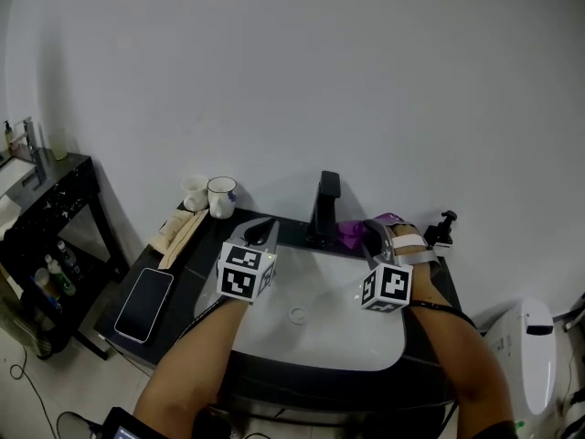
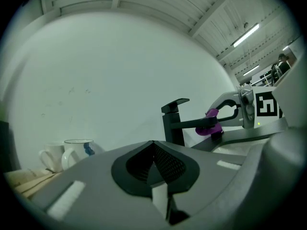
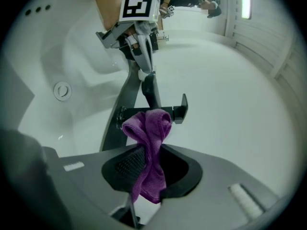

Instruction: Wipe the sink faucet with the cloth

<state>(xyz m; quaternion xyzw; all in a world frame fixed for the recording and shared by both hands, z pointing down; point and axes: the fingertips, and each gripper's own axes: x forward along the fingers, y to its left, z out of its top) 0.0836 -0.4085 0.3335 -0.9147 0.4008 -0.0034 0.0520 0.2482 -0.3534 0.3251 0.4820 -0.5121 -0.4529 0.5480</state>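
Cloth (image 3: 149, 143), purple and limp, is pinched by its lower folds between the fingers of the right gripper (image 3: 144, 174), its bunched top up by the spout of the black faucet (image 3: 149, 94) behind the sink (image 1: 320, 341). Being soft and light, it should mould round the spout if held mid-bunch. Beyond, the left gripper (image 2: 153, 169) has its fingers pressed together, holding nothing.

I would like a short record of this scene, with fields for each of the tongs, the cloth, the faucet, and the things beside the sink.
left tongs: shut, holding nothing
right tongs: shut on the purple cloth
faucet: black, cloth up at its spout
sink: white basin
left of sink: two mugs, a phone lying flat
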